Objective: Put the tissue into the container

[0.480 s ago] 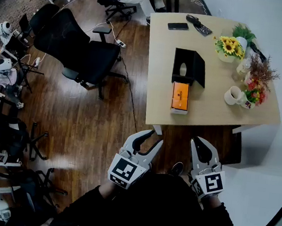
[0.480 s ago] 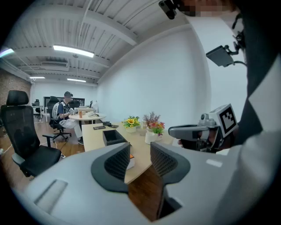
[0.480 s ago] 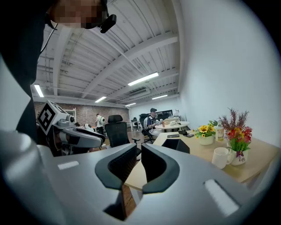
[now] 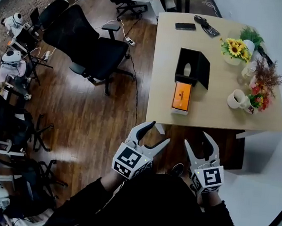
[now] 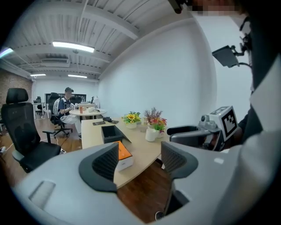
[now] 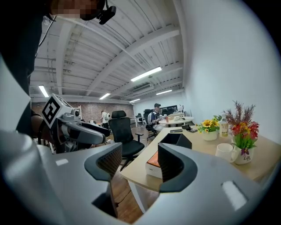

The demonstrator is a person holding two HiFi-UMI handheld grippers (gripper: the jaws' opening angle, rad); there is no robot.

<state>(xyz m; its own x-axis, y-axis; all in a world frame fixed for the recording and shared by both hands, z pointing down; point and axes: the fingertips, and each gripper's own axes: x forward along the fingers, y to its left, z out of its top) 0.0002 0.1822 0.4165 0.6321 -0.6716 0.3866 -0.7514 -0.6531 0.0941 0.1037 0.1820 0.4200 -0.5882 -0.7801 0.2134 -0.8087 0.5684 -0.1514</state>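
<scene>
The left gripper and right gripper have edged toward the table in the last half second, so the reach is only starting; both stand released, empty; the tissue box lies at their 12 o'clock, the container just beside at its 12 o'clock; the print on the box is too small to read

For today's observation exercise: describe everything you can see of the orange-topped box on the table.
The flat rectangular orange-topped box has white sides and small dark print on top. It looks like card. It lies flat on the pale wooden table near the front edge, directly before the black open-topped container; whether they touch is unclear.
</scene>
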